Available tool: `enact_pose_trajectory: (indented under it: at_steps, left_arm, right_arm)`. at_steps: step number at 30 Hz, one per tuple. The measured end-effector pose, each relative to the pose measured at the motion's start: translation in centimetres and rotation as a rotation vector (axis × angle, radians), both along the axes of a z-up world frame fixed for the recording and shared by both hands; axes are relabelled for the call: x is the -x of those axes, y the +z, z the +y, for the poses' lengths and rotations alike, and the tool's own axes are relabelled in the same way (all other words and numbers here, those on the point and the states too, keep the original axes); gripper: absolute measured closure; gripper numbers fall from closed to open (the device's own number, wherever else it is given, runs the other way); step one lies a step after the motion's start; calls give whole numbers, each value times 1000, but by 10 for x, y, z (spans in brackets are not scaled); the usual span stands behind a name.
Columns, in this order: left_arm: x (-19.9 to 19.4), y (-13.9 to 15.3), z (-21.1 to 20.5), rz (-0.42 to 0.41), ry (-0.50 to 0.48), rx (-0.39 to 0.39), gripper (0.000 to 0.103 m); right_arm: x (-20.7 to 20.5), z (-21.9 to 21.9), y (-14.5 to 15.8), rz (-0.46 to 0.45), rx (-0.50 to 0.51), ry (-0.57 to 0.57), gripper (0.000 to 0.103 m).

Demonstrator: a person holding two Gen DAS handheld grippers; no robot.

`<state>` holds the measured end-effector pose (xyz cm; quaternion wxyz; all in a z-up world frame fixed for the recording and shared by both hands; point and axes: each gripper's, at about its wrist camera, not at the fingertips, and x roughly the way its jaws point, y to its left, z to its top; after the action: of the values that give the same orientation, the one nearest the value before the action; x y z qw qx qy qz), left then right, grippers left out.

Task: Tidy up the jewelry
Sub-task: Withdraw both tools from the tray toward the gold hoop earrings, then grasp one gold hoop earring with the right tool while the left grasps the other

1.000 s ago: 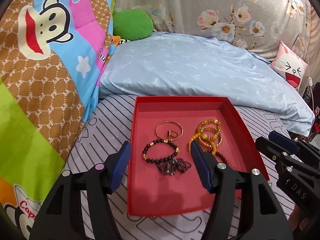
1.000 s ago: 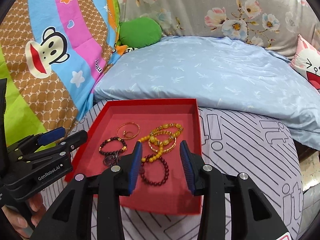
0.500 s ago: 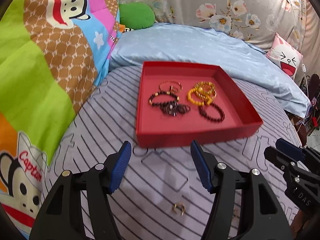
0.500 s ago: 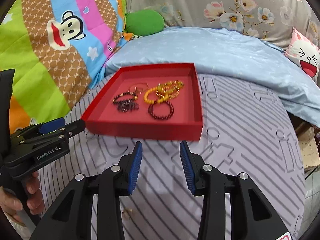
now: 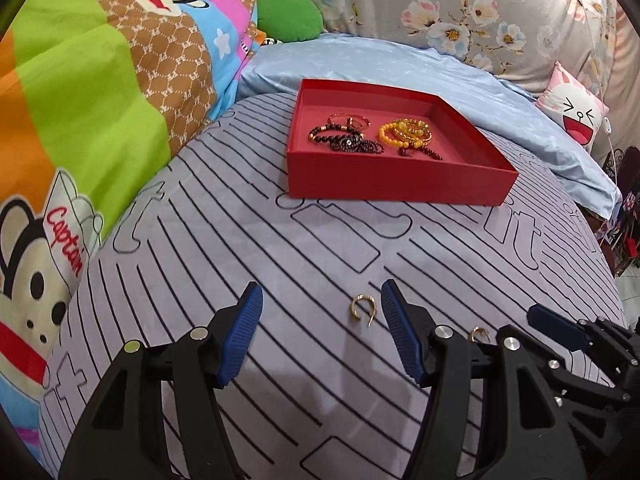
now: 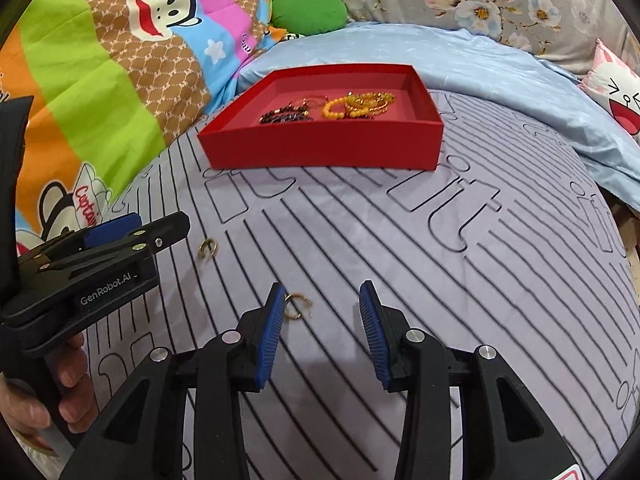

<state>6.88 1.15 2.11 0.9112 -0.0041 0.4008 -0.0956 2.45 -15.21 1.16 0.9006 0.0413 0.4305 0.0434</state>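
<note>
A red tray [image 5: 400, 184] [image 6: 320, 148] sits on the striped lilac sheet, holding black, yellow and dark red bead bracelets and a thin gold bangle. Two small gold rings lie loose on the sheet nearer to me. One ring [image 5: 363, 310] [image 6: 208, 249] lies between the fingers of my left gripper [image 5: 320, 320] [image 6: 152, 230], close to its right pad; the jaws are open and hold nothing. The other ring [image 6: 298, 306] [image 5: 478, 334] lies just inside the left pad of my right gripper [image 6: 322, 320] [image 5: 536, 328], which is open and holds nothing.
A light blue pillow [image 5: 400, 68] lies behind the tray. A bright cartoon-monkey blanket [image 5: 100, 100] rises along the left. A green cushion [image 6: 310, 10] and a floral pillow [image 5: 480, 8] are at the back. A person's hand [image 6: 68, 400] holds the left gripper. The bed edge drops off at right.
Both grippers have drawn back from over the tray and come down toward the sheet. The tray now lies farther ahead, and the two loose rings have come into view by the fingers.
</note>
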Motion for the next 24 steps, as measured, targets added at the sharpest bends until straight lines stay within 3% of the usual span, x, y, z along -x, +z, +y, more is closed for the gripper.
enact_pose_trajectory:
  at_steps: [10,21,24]
  left_arm:
    - [12,-13,8,-12,31,-19,45]
    - [14,-15,5,-9,25,-16,45]
    - [14,-16,4,-8,20,-12,45]
  right_arm:
    - [-4,13,-11,4,24,10,68]
    - [-8,16,-17,9,49,18,85]
    - [-8,15,-17,8,43,15,85]
